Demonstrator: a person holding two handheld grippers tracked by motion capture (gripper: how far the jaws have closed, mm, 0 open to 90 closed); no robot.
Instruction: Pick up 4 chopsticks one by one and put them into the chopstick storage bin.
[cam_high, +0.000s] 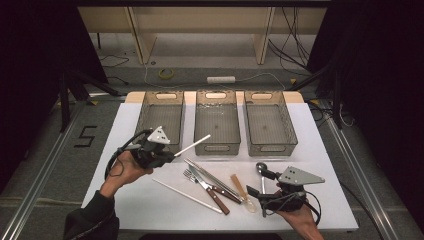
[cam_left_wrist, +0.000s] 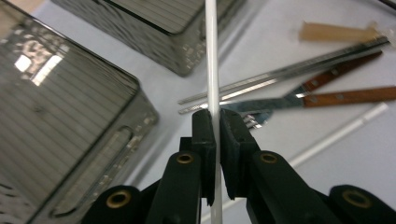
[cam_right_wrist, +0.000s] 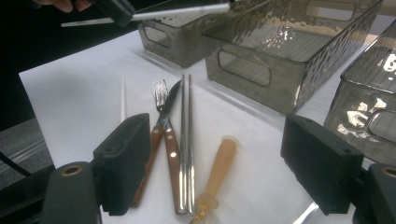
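1. At the left of the high view, the left gripper (cam_high: 167, 156) is clamping a white chopstick (cam_high: 194, 145) near one end. The stick is pointing up and right, lifted off the table, with its tip near the front corner of the middle bin (cam_high: 217, 123). In the left gripper view the jaws are pressing on the stick (cam_left_wrist: 211, 56) from both sides.
2. The left bin (cam_high: 161, 116) is sitting just above that hand, and both it and the middle bin look empty. The person seems to be carrying the stick to a bin.
3. To do this well, the person should be keeping the grip firm, since a thin round stick can swivel between flat pads. The long free end ought to be cleared over the bin wall first, then lowered level, so it is not catching the rim.
4. In the lower middle, a second white chopstick (cam_high: 187, 196) is lying flat, beside a fork (cam_high: 206, 187), a knife (cam_high: 212, 185) and steel chopsticks (cam_high: 210, 176). Right of them a tan spoon (cam_high: 242, 192) is lying.
5. At the upper right, the right bin (cam_high: 270, 122) is also empty.
6. At the lower right, the right gripper (cam_high: 255, 191) is waiting low with its jaws wide apart and nothing between them, near a steel spoon (cam_high: 261, 170).
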